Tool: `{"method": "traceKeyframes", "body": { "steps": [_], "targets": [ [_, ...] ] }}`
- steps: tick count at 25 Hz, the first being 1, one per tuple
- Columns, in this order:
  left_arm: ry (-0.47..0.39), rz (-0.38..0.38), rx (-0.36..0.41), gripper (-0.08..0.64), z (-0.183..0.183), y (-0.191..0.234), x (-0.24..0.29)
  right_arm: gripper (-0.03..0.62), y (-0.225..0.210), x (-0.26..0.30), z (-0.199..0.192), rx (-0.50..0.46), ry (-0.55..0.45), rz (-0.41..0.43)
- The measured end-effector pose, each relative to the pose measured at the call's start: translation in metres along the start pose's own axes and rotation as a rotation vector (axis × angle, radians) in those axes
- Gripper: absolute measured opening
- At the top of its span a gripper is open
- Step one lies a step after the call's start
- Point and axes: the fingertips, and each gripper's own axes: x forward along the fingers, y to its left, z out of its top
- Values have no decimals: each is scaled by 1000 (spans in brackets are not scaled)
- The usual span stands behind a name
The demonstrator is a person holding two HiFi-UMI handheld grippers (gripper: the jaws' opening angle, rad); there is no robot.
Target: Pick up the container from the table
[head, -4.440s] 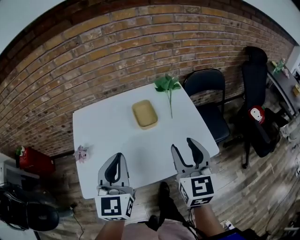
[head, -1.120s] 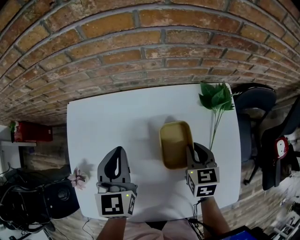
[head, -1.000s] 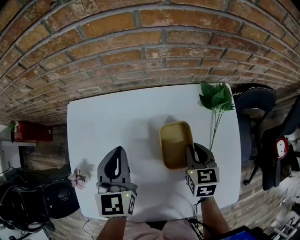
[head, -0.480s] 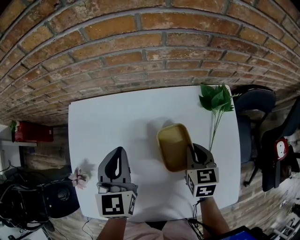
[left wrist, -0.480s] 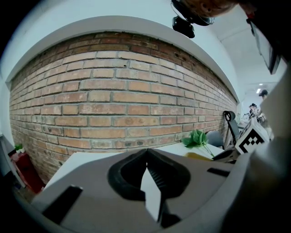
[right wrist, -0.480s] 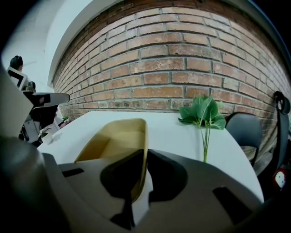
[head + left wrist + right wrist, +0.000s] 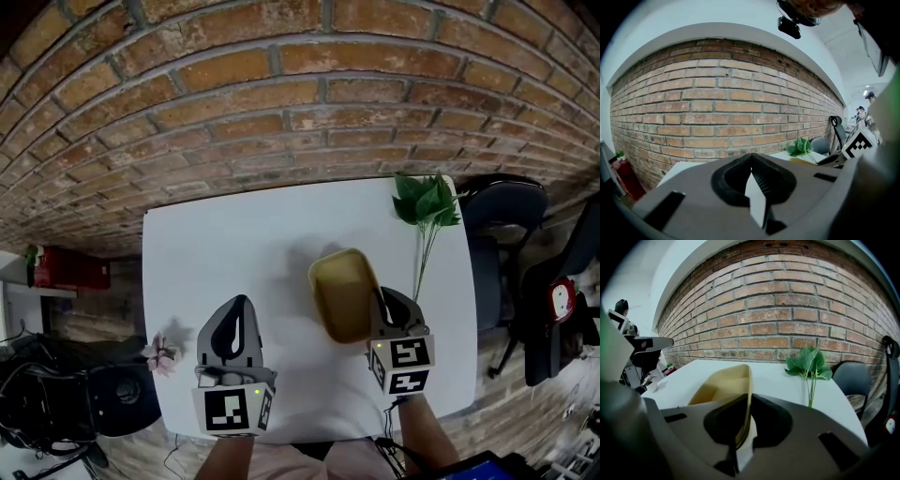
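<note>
The tan oblong container (image 7: 342, 295) hangs tilted just above the white table (image 7: 216, 253), casting a shadow to its left. My right gripper (image 7: 380, 298) is shut on its near right rim; its jaws have just been closing with that rim between them. In the right gripper view the container's thin wall (image 7: 724, 385) runs straight into the right gripper (image 7: 744, 401), pinched between the jaws. My left gripper (image 7: 236, 302) hovers over the table's near left part, shut with nothing in it, well apart from the container. In its own view the left gripper (image 7: 751, 161) shows its tips meeting.
A sprig of green leaves (image 7: 422, 199) lies at the table's far right corner, just beyond the container. A small pink flower (image 7: 159, 354) sits at the near left edge. A brick wall runs behind the table. A dark chair (image 7: 506, 202) stands to the right, a red box (image 7: 66, 269) to the left.
The container has come off the table, tilted and swung its far end slightly left, held by my right gripper. The left gripper has stayed put.
</note>
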Motion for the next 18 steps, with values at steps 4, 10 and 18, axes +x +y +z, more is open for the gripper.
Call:
{"method": "traceKeyframes", "body": {
  "steps": [4, 10, 18],
  "targets": [
    [-17, 3, 5, 9, 8, -2, -7, 20, 2, -7, 10, -8, -27, 1],
    [-47, 1, 13, 9, 22, -6, -18, 20, 5, -23, 27, -21, -73, -5],
    [-88, -2, 21, 9, 39, -12, -38, 20, 10, -48, 49, -34, -137, -11]
  ]
}}
